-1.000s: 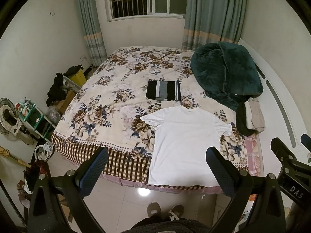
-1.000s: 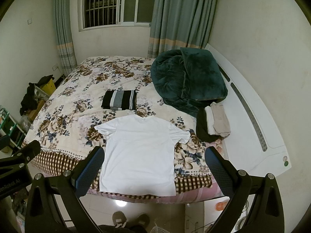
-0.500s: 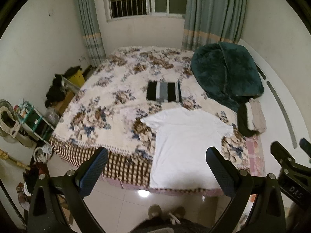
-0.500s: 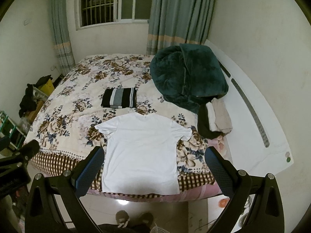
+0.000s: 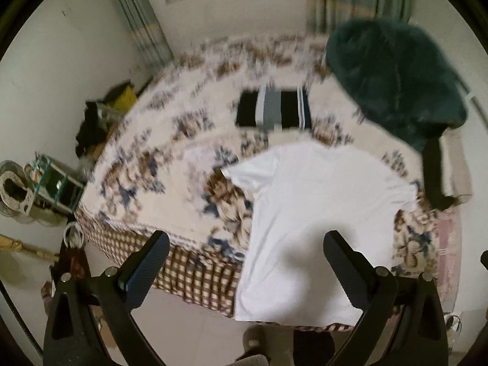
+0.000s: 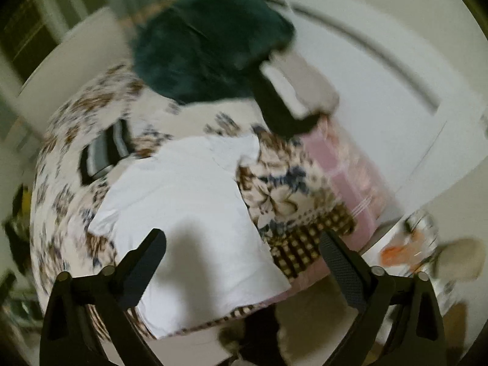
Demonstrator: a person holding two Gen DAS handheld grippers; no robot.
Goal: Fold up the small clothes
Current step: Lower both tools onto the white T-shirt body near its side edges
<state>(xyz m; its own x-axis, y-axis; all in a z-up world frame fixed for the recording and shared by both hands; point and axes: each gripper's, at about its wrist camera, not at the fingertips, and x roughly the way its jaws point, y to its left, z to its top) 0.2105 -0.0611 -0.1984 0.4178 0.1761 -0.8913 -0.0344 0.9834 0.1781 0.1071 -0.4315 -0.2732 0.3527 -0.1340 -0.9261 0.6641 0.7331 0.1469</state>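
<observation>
A: How far along can the folding be judged to be?

B: One striped garment (image 5: 274, 110) is seen already folded, well beyond the left gripper (image 5: 244, 259). The white tee (image 5: 311, 213) is laid out flat and unfolded, just ahead of and below both grippers; no fold has been started on it. A small stack (image 5: 445, 174) is seen far to the right, past the tee.

A: And the grippers?

B: Both are held wide apart with nothing between the fingers. The right gripper (image 6: 242, 256) is set over the tee's hem side.

A: What is given by one view only?

B: The shelf and clutter (image 5: 58, 180) left of the bed (image 5: 152, 158) are shown by the left view alone. The pink sheet (image 6: 344, 164) and floor items beyond the right finger are shown more fully by the right view, though heavily blurred.
</observation>
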